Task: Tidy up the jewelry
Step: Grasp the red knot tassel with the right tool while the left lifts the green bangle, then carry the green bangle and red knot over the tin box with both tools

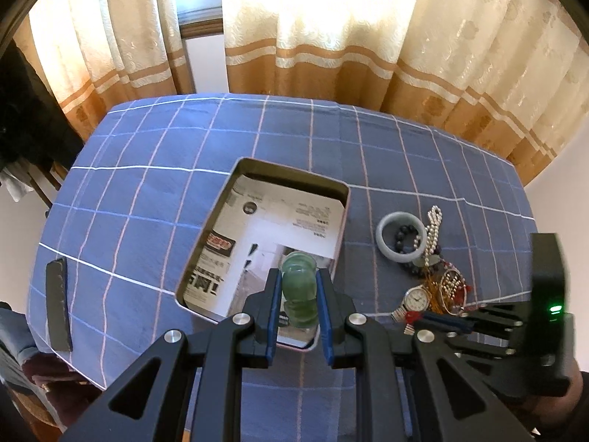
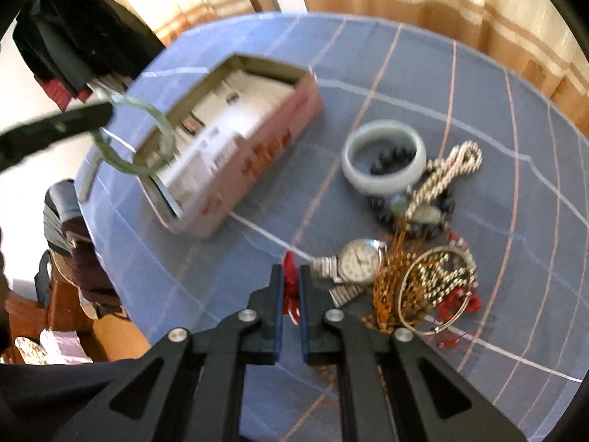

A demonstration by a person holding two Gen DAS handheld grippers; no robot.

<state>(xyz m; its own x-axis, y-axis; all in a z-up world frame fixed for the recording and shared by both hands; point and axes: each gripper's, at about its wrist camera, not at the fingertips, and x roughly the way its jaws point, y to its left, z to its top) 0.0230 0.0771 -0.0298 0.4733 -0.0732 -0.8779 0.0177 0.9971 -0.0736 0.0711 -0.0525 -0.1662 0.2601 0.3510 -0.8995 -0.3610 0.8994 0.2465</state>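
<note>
My left gripper (image 1: 297, 276) is shut on a translucent green bangle (image 1: 298, 287), held on edge above the near end of an open pink tin box (image 1: 345, 199) lined with printed paper. In the right wrist view the same bangle (image 2: 167, 136) hangs over the box (image 2: 257, 154). My right gripper (image 2: 291, 272) is shut on a red cord (image 2: 291, 283) at the left edge of a jewelry pile. The pile holds a silver watch (image 2: 359, 259), a pale jade bangle (image 2: 383, 180), a pearl strand (image 2: 460, 165), dark beads, gold chains and a wire bangle (image 2: 438, 287).
A blue checked cloth (image 1: 147, 191) covers the round table. A flat black object (image 1: 59, 305) lies near its left edge. Cream and orange curtains (image 1: 331, 55) hang behind the table. Dark clothes (image 2: 73, 48) hang at the left.
</note>
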